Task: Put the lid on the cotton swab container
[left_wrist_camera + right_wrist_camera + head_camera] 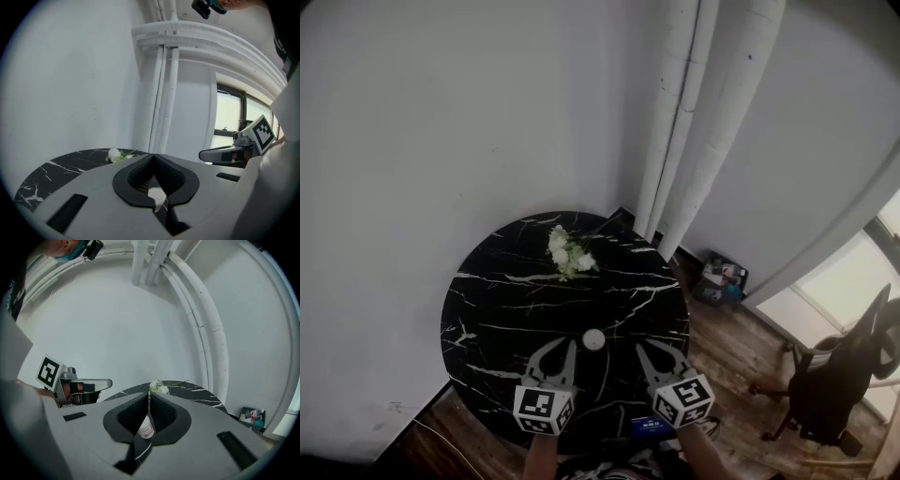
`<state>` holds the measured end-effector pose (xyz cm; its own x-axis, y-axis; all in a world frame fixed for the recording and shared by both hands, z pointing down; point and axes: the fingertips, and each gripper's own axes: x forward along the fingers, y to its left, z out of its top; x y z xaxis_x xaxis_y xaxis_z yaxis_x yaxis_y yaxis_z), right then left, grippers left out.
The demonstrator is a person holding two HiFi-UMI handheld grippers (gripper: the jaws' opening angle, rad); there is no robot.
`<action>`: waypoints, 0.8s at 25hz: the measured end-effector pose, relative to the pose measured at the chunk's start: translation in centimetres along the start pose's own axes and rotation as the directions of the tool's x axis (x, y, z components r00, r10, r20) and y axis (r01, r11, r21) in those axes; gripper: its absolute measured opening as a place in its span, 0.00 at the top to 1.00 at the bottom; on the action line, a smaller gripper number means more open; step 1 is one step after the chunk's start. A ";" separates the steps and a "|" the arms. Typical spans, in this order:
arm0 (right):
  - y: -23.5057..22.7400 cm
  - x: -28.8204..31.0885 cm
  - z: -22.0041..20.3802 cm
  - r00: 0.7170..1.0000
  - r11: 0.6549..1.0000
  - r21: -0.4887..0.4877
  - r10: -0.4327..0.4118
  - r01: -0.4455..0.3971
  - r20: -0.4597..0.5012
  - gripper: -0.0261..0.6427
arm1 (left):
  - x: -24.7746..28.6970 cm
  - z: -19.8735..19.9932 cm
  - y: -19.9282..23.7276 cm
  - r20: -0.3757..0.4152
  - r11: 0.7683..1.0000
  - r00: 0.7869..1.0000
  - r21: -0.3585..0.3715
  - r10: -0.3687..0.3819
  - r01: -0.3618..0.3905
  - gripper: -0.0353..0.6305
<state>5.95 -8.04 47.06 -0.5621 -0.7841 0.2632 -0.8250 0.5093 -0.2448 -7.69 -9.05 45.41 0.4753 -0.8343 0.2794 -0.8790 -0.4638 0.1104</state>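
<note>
Cotton swab container (pixel 593 339): small white tub w/ pinkish label (pixel 146 430), standing on the black marble tabletop (pixel 502 314). It sits between the two sets of fingers, just ahead of the tips, touching neither. Top looks round & white, so lid prob already on; can't confirm. Likely light, stiff, smooth plastic, tips easily, so grip low on the sides, gently. Left gripper (pixel 572 345): fingers pressed together, pinching nothing. Right gripper (pixel 641 345): same. Flowers (pixel 569 253) well beyond the tips.

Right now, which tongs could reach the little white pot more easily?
Probably left. In the head view the left tongs, shut, sit close beside the white pot. The right tongs, also shut, are farther off.
</note>
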 end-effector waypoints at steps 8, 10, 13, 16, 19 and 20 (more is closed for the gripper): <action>1.7 -2.3 2.7 0.998 0.997 -0.070 -0.011 0.015 0.055 0.92 | -2.5 3.0 -0.8 0.080 0.999 0.997 -0.035 -0.012 0.014 0.93; 2.1 -2.6 2.9 0.998 0.997 -0.079 -0.009 0.014 0.060 0.92 | -2.9 3.1 -0.9 0.079 1.000 0.997 -0.019 -0.004 0.005 0.93; 2.5 -2.8 3.0 0.998 0.995 -0.095 -0.012 0.017 0.056 0.93 | -3.3 3.1 -1.2 0.088 1.000 0.996 -0.007 -0.002 0.002 0.93; 2.6 -3.0 2.9 0.999 0.995 -0.102 -0.015 0.020 0.051 0.93 | -3.3 3.0 -1.3 0.086 1.000 0.996 0.002 0.002 -0.002 0.93; 2.3 -3.2 3.0 0.998 0.994 -0.102 -0.022 0.028 0.054 0.93 | -3.3 3.2 -1.4 0.096 1.000 0.995 -0.005 0.001 0.000 0.93; 2.2 -3.2 3.0 0.998 0.994 -0.101 -0.024 0.030 0.056 0.93 | -3.2 3.2 -1.3 0.097 1.000 0.995 -0.013 0.002 0.000 0.93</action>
<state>6.14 -5.50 42.87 -0.5380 -0.8148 0.2159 -0.8429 0.5190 -0.1419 -7.94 -6.68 41.26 0.4753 -0.8601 0.1856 -0.8796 -0.4597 0.1224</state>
